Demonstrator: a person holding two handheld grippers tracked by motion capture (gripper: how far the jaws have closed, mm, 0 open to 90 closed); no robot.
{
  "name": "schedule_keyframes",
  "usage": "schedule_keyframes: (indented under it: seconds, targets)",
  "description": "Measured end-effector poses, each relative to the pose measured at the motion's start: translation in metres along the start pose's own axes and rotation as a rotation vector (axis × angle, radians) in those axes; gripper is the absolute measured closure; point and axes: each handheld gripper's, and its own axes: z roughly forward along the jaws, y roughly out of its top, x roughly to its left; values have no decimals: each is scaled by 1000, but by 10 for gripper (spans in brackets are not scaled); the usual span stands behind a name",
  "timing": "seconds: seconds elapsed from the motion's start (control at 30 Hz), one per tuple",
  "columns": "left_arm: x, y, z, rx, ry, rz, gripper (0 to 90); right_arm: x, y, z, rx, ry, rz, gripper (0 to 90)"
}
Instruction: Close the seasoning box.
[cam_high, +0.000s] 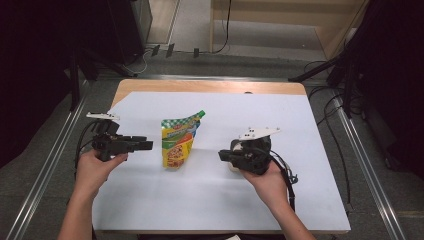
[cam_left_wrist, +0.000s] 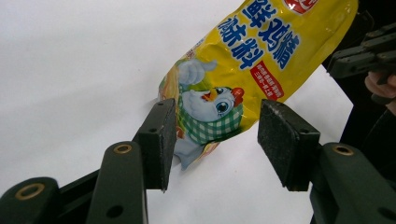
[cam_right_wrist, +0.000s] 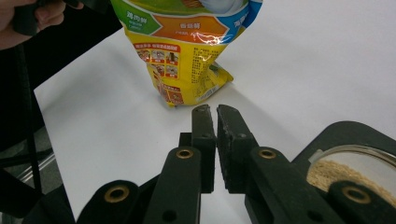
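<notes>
While pouch (cam_high: 179, 140) stands mid-table, left gripper (cam_high: 145, 145) beside it, right gripper (cam_high: 223, 155) apart.

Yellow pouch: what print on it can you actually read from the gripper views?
"鲜鸡精调味料", blue, on the yellow pouch, above a cartoon chicken.
White print on its red patch: too small.
Orange banner and small panels: blurred.
High view: unreadable.

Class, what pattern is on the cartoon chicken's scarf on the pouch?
Green and white checks, best seen in the left gripper view on the pouch.
</notes>
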Motion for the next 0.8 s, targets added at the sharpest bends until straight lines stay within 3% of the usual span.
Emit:
schedule_keyframes:
  seconds: [0.33, 0.5, 0.8]
  targets:
    - [0, 0, 5, 6, 22, 5, 472, -10, 11, -26, -1, -6, -1, 900]
    - [0, -1, 9, 24, 27, 3, 470, -17, 15, -41, -3, -34, -5, 900]
    - [0, -1, 13, 37, 29, 9, 462, -34, 17, -61, -15, -54, 37, 900]
